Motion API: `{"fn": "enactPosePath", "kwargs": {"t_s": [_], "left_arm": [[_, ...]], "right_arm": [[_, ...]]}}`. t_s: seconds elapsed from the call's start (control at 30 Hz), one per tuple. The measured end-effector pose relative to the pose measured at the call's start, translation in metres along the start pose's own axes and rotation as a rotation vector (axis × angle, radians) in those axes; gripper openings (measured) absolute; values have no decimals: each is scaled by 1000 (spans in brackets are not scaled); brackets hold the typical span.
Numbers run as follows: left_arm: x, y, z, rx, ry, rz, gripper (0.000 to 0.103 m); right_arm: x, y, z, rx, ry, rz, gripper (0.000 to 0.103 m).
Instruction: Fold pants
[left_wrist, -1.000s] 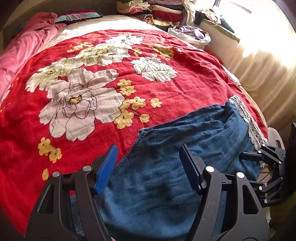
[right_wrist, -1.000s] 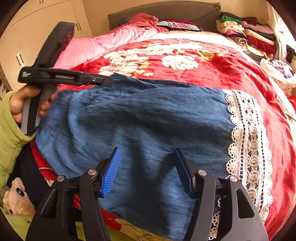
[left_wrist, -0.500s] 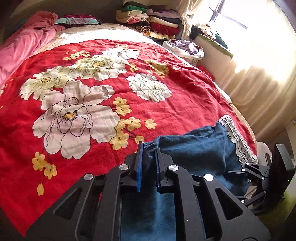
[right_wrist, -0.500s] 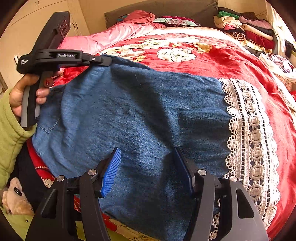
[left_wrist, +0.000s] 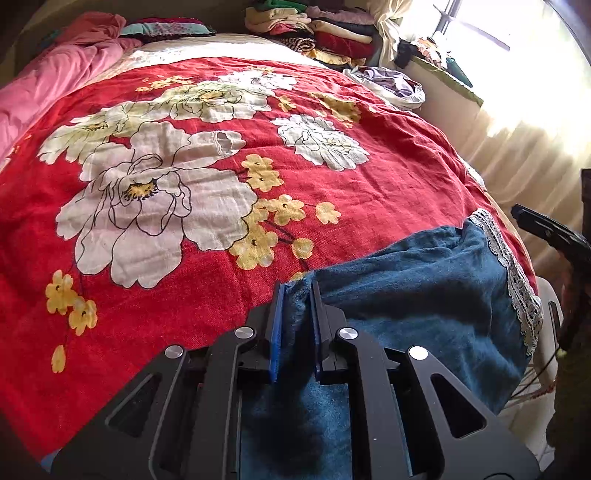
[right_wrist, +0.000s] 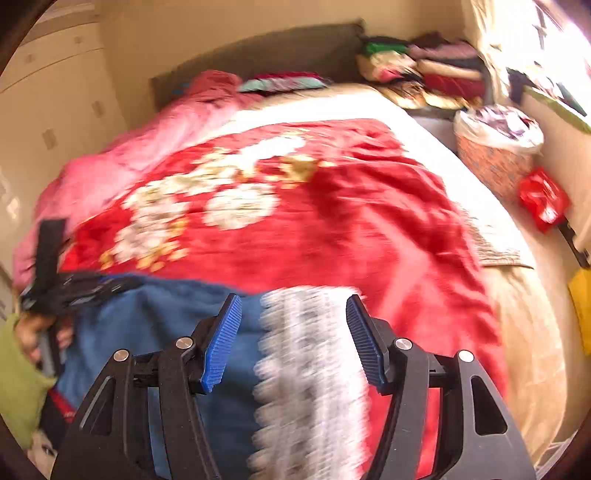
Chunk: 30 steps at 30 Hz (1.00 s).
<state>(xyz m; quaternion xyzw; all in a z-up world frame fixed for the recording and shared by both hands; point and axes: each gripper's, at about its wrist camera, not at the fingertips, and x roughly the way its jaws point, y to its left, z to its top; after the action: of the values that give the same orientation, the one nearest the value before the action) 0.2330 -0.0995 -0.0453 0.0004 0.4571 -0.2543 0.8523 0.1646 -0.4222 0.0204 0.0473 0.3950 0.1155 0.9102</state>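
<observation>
On the red floral bedspread (left_wrist: 332, 221), blue pants (left_wrist: 424, 295) lie near the foot, left gripper (left_wrist: 295, 295) pinched shut on their edge
Right gripper (right_wrist: 293, 325) hangs open, empty, above the lace hem (right_wrist: 306, 369); it should grip there before lifting, keeping edges aligned; a basket (right_wrist: 495, 162) beside the bed holds clothes

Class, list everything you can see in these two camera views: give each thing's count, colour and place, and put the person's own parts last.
pants: one, blue denim with white lace hem, near edge of bed
blanket: one, red with white and yellow flowers, over bed
quilt: one, pink, left side
folded clothes: one pile, mixed colours, far right corner
basket: one, patterned, beside bed
left gripper: black, blue pads, shut on pants edge
right gripper: black, open above lace hem
sleeve: green, lower left
</observation>
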Motion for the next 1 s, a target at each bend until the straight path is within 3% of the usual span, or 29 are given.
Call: {"fn": "enactPosePath", "kwargs": {"t_s": [0.17, 0.23, 0.33, 0.43, 0.53, 0.67, 0.8, 0.83, 0.93, 1.0], "left_arm": [[-1, 1, -2, -11, -5, -6, 6], [0, 1, -1, -11, -5, -5, 6], [-1, 1, -2, -14, -11, 2, 7], [-4, 2, -2, -28, -29, -2, 6], [-7, 2, -2, -38, -46, -9, 6], [-5, 4, -4, -55, -45, -7, 6], [-1, 5, -6, -51, -31, -3, 9], [-3, 5, -6, -49, -34, -1, 10], [-15, 3, -5, -45, -57, 13, 18], [-27, -2, -6, -38, -83, 11, 19]], "right_arm": [[53, -41, 13, 118, 155, 101, 50], [65, -39, 6, 128, 198, 137, 39], [58, -22, -3, 53, 168, 146, 24], [25, -19, -8, 49, 20, 142, 21], [6, -28, -11, 61, -89, 159, 21], [30, -41, -21, 71, -21, 60, 20], [40, -50, -29, 107, -16, 86, 21], [38, -50, -28, 113, -16, 96, 24], [30, -53, -24, 128, -21, 120, 46], [30, -55, -20, 131, -11, 123, 46]]}}
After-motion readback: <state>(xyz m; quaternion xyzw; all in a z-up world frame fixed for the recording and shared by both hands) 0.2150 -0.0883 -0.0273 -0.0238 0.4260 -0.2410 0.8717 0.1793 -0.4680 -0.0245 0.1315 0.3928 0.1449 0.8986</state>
